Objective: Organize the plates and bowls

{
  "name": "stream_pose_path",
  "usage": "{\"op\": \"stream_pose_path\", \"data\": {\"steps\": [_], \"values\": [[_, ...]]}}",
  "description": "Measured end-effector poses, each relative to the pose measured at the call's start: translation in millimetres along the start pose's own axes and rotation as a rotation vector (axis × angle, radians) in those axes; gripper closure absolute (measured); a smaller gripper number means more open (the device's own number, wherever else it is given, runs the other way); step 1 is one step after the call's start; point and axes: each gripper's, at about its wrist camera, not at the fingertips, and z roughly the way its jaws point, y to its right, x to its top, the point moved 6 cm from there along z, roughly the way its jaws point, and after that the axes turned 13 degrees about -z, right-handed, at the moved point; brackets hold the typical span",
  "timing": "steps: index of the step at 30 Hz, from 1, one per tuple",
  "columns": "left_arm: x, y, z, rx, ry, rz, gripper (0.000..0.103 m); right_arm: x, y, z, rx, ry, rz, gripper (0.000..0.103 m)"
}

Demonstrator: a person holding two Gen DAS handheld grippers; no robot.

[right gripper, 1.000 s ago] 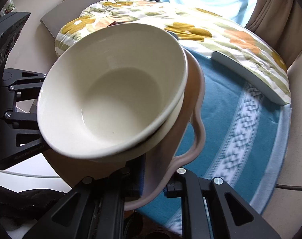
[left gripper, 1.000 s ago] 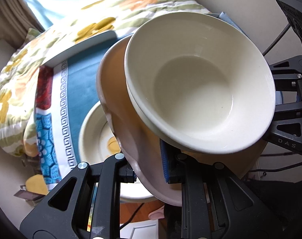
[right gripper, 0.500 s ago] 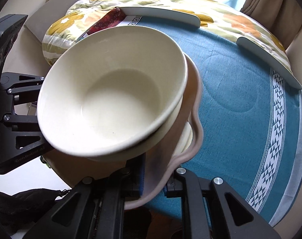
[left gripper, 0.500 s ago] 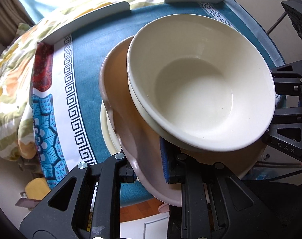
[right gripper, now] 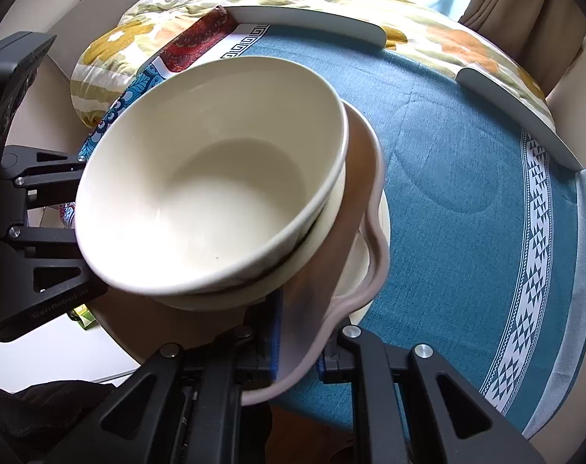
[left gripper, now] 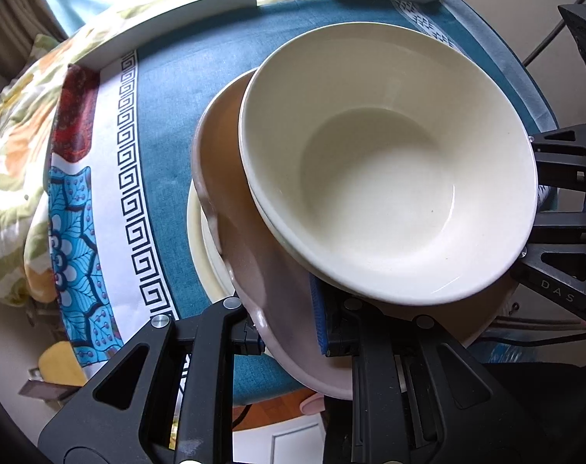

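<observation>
Since 1 second ago the pink plate (left gripper: 254, 270) and its 2 stacked cream bowls (left gripper: 389, 178) have come down and across from above the flowered quilt (left gripper: 11, 127) to sit low over the teal tablecloth (left gripper: 169, 123), right above a cream plate (left gripper: 200, 239) lying on the cloth. The left gripper (left gripper: 289, 328) is clenched on the near rim of the pink plate, with a blue pad (left gripper: 318, 317) pressed on the plate's upper face. The right gripper (right gripper: 297, 352) grips the opposite rim (right gripper: 312, 332) the same way. The bowls sit nested on the pink plate, tilted a little. In the right wrist view, the cream plate (right gripper: 382, 216) shows just under the pink plate's wavy edge. White rails (right gripper: 316, 25) edge the far side of the table.
</observation>
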Motion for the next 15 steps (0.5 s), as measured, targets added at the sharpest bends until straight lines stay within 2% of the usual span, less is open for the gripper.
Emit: {"op": "stream_pose_path", "data": {"steps": [7,10,15], "values": [[0.9,2.3,1.4,0.038,-0.011,0.015,0.087,-0.2,0.4,0.0,0.007,-0.015,0.018,0.090],[2.7,4.3,3.0,0.059,-0.054,0.040,0.087,1.3,2.8,1.3,0.034,-0.052,0.024,0.090],[7.7,1.7,5.9,0.016,-0.157,0.037,0.087,4.1,3.9,5.3,0.089,-0.131,0.042,0.088]]}}
